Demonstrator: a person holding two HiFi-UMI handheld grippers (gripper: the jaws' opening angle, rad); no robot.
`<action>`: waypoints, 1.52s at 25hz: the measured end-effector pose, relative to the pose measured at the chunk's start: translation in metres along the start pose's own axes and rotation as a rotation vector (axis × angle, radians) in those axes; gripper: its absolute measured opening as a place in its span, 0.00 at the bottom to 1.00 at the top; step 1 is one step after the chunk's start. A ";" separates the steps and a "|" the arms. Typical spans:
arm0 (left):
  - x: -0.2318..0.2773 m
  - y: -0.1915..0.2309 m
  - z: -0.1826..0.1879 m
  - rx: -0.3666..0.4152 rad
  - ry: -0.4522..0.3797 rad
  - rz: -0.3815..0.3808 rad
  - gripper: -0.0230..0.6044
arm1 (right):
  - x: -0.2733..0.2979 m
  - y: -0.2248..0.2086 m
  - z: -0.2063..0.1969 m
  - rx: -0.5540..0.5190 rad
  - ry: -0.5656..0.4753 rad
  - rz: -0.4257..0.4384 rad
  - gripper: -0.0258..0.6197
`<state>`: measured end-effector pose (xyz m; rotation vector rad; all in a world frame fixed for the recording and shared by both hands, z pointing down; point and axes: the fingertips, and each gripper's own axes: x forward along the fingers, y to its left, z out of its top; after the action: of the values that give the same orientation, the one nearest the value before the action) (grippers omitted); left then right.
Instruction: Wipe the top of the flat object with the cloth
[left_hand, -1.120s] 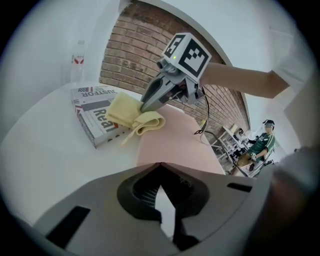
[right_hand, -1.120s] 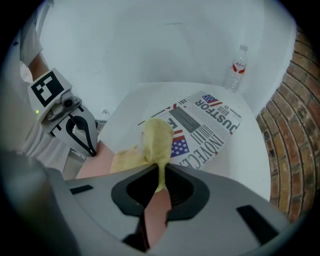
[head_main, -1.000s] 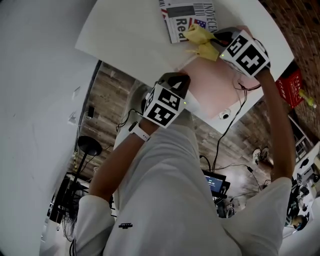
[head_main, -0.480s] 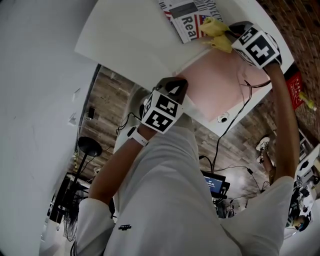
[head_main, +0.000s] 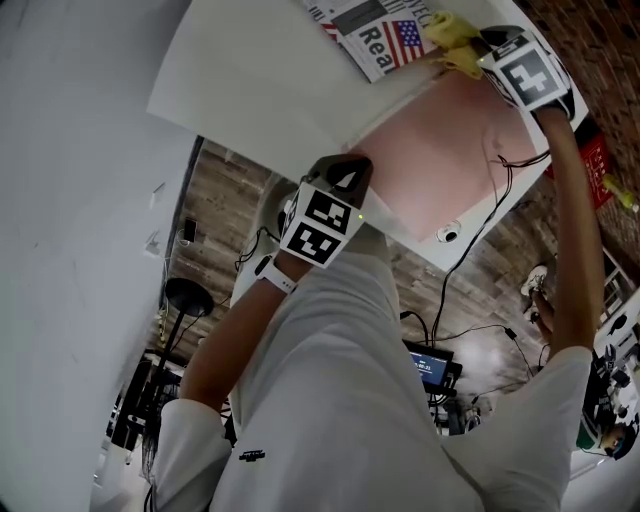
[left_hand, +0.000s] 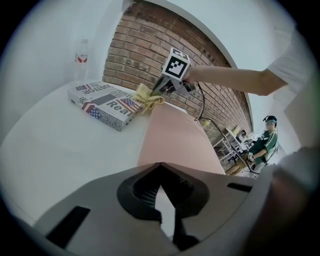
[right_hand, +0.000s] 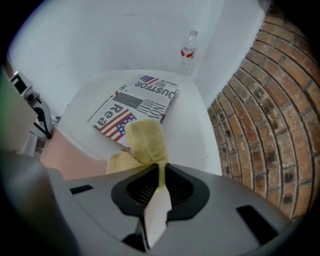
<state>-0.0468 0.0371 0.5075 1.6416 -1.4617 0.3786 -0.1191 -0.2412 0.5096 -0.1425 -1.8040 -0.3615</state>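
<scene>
**Wiping at the far end of the pink mat**

You are holding a yellow cloth (right_hand: 145, 142) in your right gripper (right_hand: 160, 172). Its jaws are clamping a fold of the cloth, and the rest is bunching out in front of them. In the head view the cloth is sitting at one o'clock, at the far edge of the flat pink mat (head_main: 430, 160). It is just beside, perhaps touching, a printed box with a flag on it (head_main: 375, 35) at twelve o'clock.

Your left gripper (left_hand: 159, 165) is hovering at the mat's near corner. Its jaws are meeting at the tips with nothing visible between them, and whether it is pressing on the mat is not clear.

You are likely mid-wipe, at the far end of a pass. The next move is probably calling for you to draw the cloth back toward yourself at six o'clock, pressing it flat and working across a fresh strip.

The box is blocking travel beyond twelve o'clock. The mat's right side is running close to the table (head_main: 250, 80) rim around three o'clock, where a cable (head_main: 495, 190) is trailing across and over the edge. Bare tabletop is lying open from nine to eleven o'clock. A water bottle (right_hand: 187, 50) is standing well beyond the box.
</scene>
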 end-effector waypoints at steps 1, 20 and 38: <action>0.000 0.000 0.001 0.000 -0.001 -0.002 0.06 | -0.002 -0.008 -0.003 0.023 0.000 -0.040 0.12; -0.015 -0.006 0.026 0.076 -0.066 -0.086 0.07 | -0.150 0.022 -0.068 0.628 -0.372 -0.514 0.12; -0.122 -0.052 0.122 0.169 -0.313 -0.253 0.06 | -0.305 0.175 -0.095 0.997 -0.721 -0.657 0.12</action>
<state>-0.0702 0.0187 0.3297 2.0675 -1.4511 0.1074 0.0988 -0.0776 0.2674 1.1653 -2.5025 0.2136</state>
